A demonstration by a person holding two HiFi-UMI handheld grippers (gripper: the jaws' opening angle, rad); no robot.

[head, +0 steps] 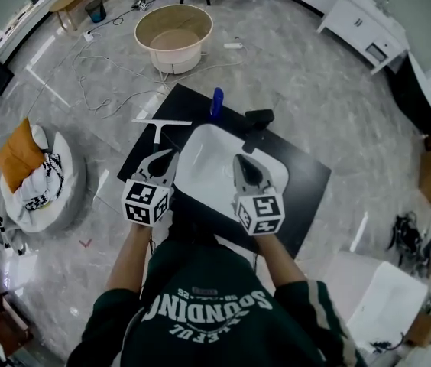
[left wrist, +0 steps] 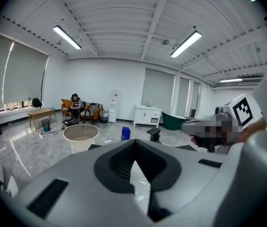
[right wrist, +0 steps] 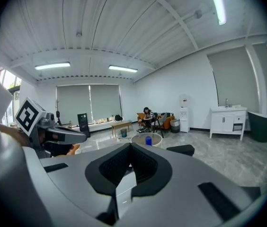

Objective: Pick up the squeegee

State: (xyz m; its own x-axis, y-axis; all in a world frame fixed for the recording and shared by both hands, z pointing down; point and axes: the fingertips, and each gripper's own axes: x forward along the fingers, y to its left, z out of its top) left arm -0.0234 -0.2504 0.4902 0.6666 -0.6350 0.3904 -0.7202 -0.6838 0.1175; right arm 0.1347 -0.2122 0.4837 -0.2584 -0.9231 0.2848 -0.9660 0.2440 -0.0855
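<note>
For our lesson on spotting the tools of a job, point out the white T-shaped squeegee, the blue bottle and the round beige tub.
White T-shaped squeegee [head: 160,121]: head view, middle of its blade.
Blue bottle [head: 216,103]: head view, its body.
Round beige tub [head: 176,61]: head view, its outer wall.

The left forearm [head: 128,254] and right forearm [head: 277,257] reach forward from the body, side by side. The left tool [head: 171,155] and right tool [head: 238,161] point to the far side and slightly down, their tips angled toward each other. Each tool's jaws are closed together, with nothing between them.
</note>
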